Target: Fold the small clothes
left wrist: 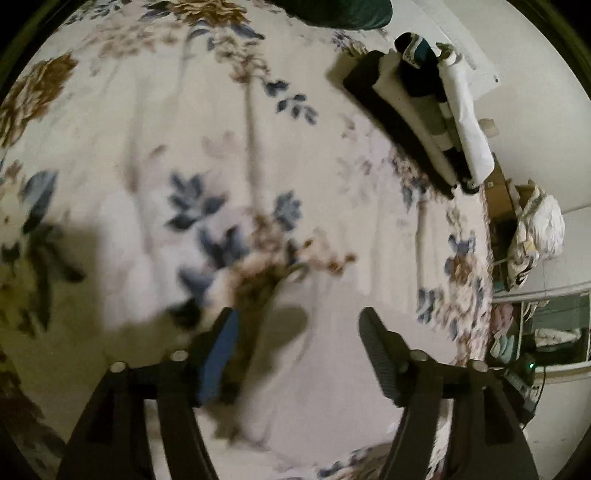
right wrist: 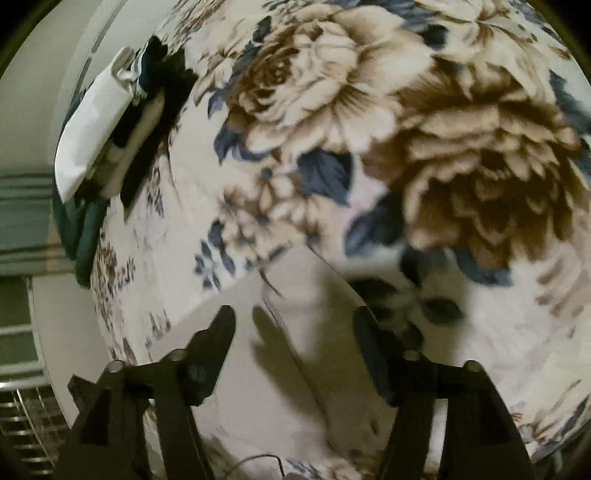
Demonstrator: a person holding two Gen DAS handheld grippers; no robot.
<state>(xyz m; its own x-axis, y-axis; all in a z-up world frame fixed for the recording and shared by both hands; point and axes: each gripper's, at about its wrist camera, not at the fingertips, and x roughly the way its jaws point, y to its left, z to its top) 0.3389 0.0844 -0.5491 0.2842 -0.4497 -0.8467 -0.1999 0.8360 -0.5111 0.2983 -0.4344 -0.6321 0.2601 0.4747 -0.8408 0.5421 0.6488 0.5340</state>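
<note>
My left gripper (left wrist: 297,321) is open and empty above a floral bedspread (left wrist: 147,129). My right gripper (right wrist: 293,321) is open over a pale, plain garment (right wrist: 266,380) that lies flat on the floral bedspread (right wrist: 369,110), its edge running between the fingers. A row of folded small clothes (left wrist: 417,110), black, white and grey, lies at the far right edge of the bed in the left wrist view. The same pile (right wrist: 118,122) shows at the upper left in the right wrist view. The left wrist view is blurred.
A dark green cloth (left wrist: 340,13) lies at the top of the bed. A cardboard box with a white bundle (left wrist: 535,229) and shelves (left wrist: 546,332) stand beyond the bed's right edge. A wire rack (right wrist: 26,417) sits at the lower left of the right wrist view.
</note>
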